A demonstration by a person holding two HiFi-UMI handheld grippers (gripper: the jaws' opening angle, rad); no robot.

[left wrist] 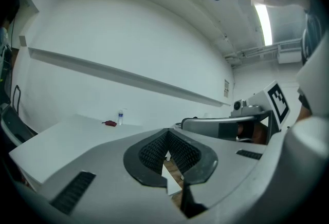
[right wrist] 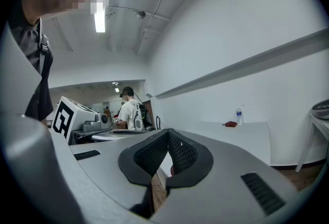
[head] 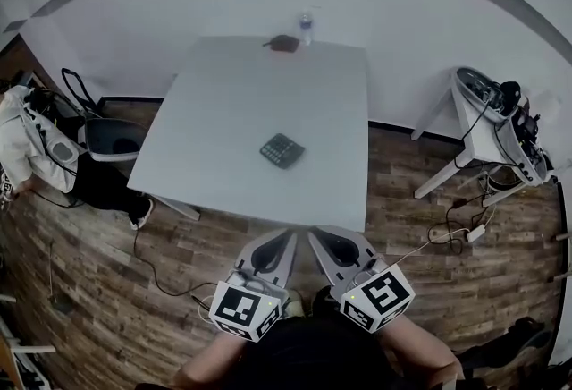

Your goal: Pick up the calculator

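The dark calculator (head: 282,150) lies flat on the white table (head: 223,111), a little right of its middle and towards the near edge. Both grippers hover side by side off the table's near edge, short of the calculator and pointing at it. My left gripper (head: 288,235) (left wrist: 167,136) is shut with nothing between its fingers. My right gripper (head: 315,233) (right wrist: 168,133) is also shut and empty. Neither gripper view shows the calculator; the jaws hide it.
A small water bottle (head: 306,26) (left wrist: 121,116) (right wrist: 239,115) and a dark red object (head: 284,43) stand at the table's far edge. A chair (head: 112,138) and a person (head: 27,147) are at the left. At the right stands a white side table (head: 492,138), with cables (head: 456,232) on the floor.
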